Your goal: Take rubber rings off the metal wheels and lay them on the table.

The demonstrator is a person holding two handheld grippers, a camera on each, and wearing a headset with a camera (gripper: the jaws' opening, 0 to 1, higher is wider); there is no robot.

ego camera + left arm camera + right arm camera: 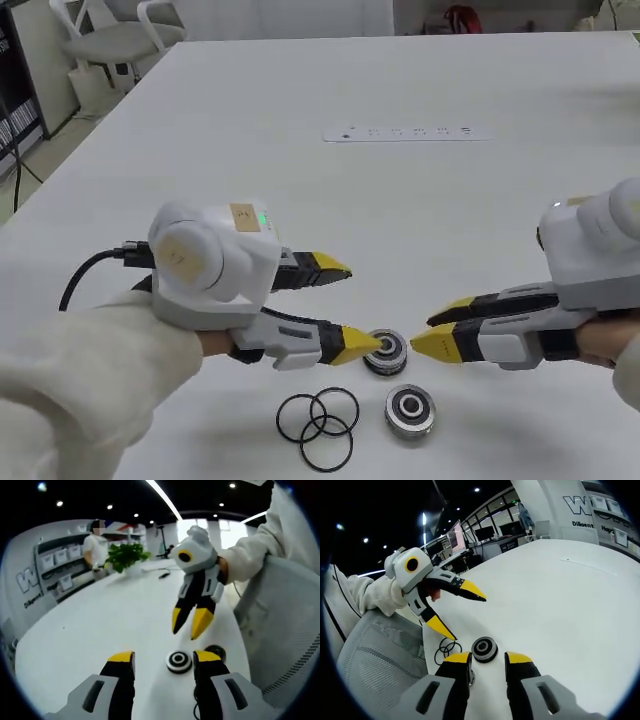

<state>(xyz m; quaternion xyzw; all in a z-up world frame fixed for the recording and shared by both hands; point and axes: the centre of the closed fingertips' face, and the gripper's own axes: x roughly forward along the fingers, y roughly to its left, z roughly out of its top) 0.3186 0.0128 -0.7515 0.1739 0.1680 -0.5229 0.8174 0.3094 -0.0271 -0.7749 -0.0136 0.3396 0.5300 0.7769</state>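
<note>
Two metal wheels rest on the white table: one wheel between the two grippers, the other wheel nearer to me. Three black rubber rings lie loose and overlapping to its left. My left gripper is wide open, its lower fingertip touching or almost touching the middle wheel's left side. My right gripper is open, its tips just right of that wheel. In the left gripper view the wheel sits ahead of the left gripper. The right gripper faces the wheel, rings beside it.
A flush socket panel is set into the table's middle. White chairs stand at the far left. A person stands by a green plant at the table's far end. A grey mesh chair back is close behind.
</note>
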